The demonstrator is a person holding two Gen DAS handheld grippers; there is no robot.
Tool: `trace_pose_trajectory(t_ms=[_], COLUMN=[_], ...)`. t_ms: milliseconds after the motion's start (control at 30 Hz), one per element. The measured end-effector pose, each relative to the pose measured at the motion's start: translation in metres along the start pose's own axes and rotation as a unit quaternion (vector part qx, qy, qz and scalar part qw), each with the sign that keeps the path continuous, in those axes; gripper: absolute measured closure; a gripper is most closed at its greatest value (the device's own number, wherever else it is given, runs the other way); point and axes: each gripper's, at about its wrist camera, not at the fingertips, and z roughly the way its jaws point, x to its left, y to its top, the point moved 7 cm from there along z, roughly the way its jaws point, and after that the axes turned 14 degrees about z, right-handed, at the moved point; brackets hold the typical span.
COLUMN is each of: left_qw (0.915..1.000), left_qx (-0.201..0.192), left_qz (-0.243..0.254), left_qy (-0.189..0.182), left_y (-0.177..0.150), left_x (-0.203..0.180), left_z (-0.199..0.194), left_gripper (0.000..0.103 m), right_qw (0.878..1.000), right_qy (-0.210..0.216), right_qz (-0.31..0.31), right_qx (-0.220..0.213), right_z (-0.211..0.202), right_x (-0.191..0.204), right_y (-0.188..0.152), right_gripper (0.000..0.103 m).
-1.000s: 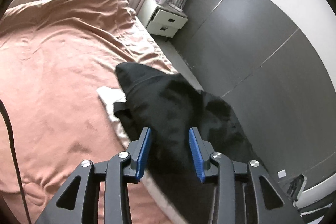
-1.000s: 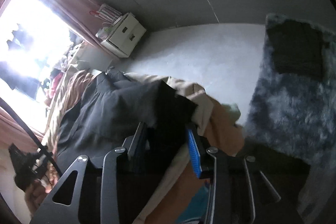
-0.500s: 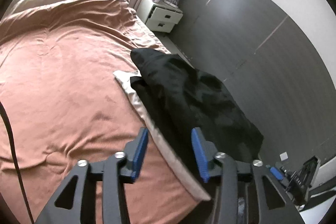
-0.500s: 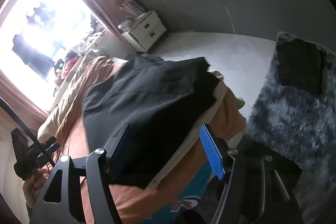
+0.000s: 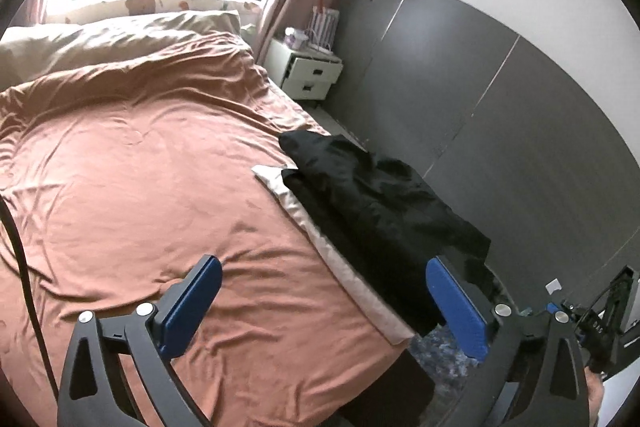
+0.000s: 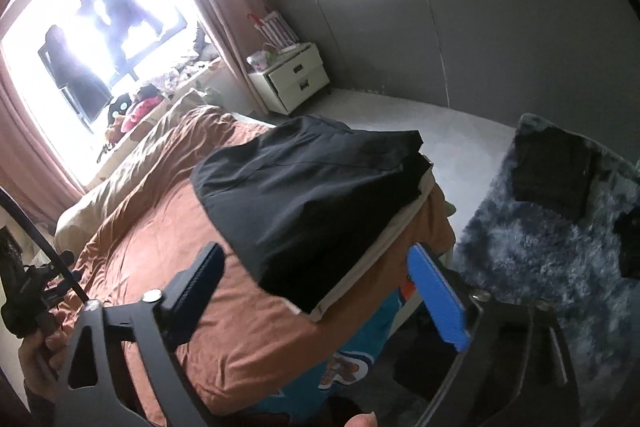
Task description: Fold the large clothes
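Note:
A black garment (image 5: 372,199) lies folded on top of a cream one (image 5: 320,239) at the right edge of the bed (image 5: 132,187), which has a rust-brown cover. It also shows in the right wrist view (image 6: 308,199), on the bed's corner. My left gripper (image 5: 324,303) is open and empty, held back above the bed's near end. My right gripper (image 6: 320,291) is open and empty, just short of the garment's near edge.
A white nightstand (image 5: 308,75) stands by the grey wardrobe wall (image 5: 500,99). A grey shaggy rug (image 6: 552,247) lies on the floor beside the bed, with dark clothes (image 6: 556,175) on it. Pillows and toys sit by the window.
Both grippers have opened wide and let go of the black garment. They have pulled back from it, and the garment now lies flat on the bed edge.

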Motion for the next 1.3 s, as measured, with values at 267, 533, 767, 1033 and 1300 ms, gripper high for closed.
trace_pose_trajectory(t_ms=[267,533,767,1033,1300], left_qw=[0.9991,0.9956,0.9921,0.9873,0.9848], left_qx=[-0.026,-0.050,-0.073,-0.094,-0.111], left_qz=[0.034,0.079,0.097,0.105,0.091], left_qy=[-0.001,0.014,0.031,0.074,0.098], left_y=[-0.028,-0.068,-0.112,-0.159,-0.208], left_x=[-0.005,-0.015,-0.021,-0.021,-0.022], left_z=[-0.061,-0.125,-0.181,-0.236,-0.280], left_gripper=[0.000,0.000,0.000,0.000,0.000], right_qw=[0.999,0.999,0.997,0.992,0.986], right_qy=[0.008,0.023,0.034,0.059,0.077], right_qz=[-0.026,-0.028,-0.062,-0.107,-0.140], right_qx=[-0.021,-0.029,-0.039,-0.036,-0.045], right_z=[-0.029,-0.062,-0.093,-0.115,-0.137], right_x=[0.020,0.027,0.031,0.034,0.031], right_y=[-0.039,-0.081,-0.114,-0.161,-0.194], right_gripper=[0.000,0.000,0.000,0.000,0.000])
